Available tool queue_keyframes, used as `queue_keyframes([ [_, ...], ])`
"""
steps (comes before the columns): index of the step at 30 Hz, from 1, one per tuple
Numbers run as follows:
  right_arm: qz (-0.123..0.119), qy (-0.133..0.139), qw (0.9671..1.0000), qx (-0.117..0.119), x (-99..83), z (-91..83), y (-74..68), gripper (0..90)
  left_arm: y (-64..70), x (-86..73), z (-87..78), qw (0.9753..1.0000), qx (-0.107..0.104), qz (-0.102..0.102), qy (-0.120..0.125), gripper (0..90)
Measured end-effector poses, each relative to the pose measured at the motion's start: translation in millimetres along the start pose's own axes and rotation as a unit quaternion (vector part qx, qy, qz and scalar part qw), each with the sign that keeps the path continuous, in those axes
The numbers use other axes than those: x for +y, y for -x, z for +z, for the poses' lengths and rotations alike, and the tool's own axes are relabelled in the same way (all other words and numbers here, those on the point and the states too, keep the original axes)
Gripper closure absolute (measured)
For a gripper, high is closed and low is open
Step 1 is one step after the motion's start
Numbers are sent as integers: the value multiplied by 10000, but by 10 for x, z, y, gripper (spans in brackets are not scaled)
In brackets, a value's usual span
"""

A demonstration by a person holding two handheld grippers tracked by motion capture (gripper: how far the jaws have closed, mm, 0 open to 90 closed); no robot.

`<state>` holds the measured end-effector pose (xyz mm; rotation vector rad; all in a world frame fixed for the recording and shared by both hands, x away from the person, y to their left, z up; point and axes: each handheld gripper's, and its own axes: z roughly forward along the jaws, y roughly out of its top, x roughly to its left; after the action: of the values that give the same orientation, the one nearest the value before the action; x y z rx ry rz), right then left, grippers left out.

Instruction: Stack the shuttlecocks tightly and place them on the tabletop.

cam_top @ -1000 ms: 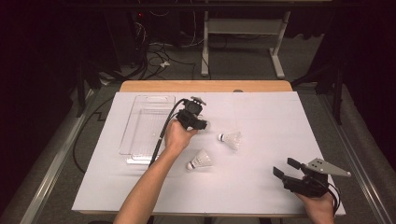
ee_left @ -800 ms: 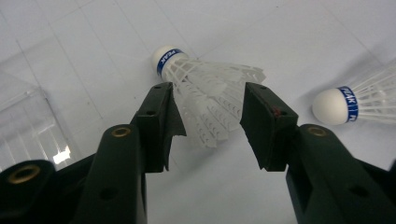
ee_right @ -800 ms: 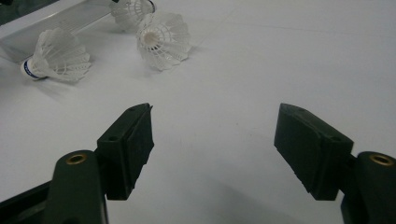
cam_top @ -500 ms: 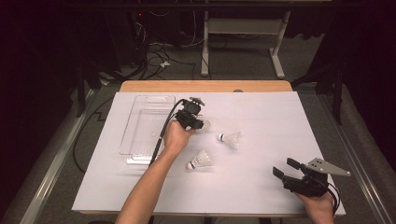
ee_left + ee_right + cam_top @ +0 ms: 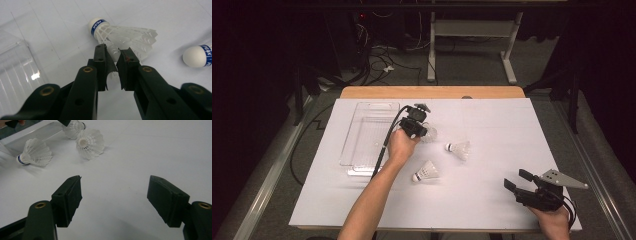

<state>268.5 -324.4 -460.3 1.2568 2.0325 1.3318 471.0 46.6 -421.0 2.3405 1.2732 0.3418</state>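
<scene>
Jaws of the left gripper [image 5: 113,53] are clamped on the skirt of a shuttlecock [image 5: 120,33] beside the clear tray [image 5: 367,135] at ten o'clock, where thin feathers could be crushed or slipped, "PEAK" being read on its band, while the right gripper [image 5: 113,195] is held open.

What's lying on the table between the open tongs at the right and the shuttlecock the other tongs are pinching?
In the high view, one loose shuttlecock lies between the right tongs and the pinched shuttlecock; otherwise only bare white table.
</scene>
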Motion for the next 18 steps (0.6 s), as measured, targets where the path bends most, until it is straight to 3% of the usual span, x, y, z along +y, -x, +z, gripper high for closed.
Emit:
queue_keyframes([
  [18,-9,23,10000,-2,2,-2,0,279,-39,51,-163,9998,-189,3,36,887],
])
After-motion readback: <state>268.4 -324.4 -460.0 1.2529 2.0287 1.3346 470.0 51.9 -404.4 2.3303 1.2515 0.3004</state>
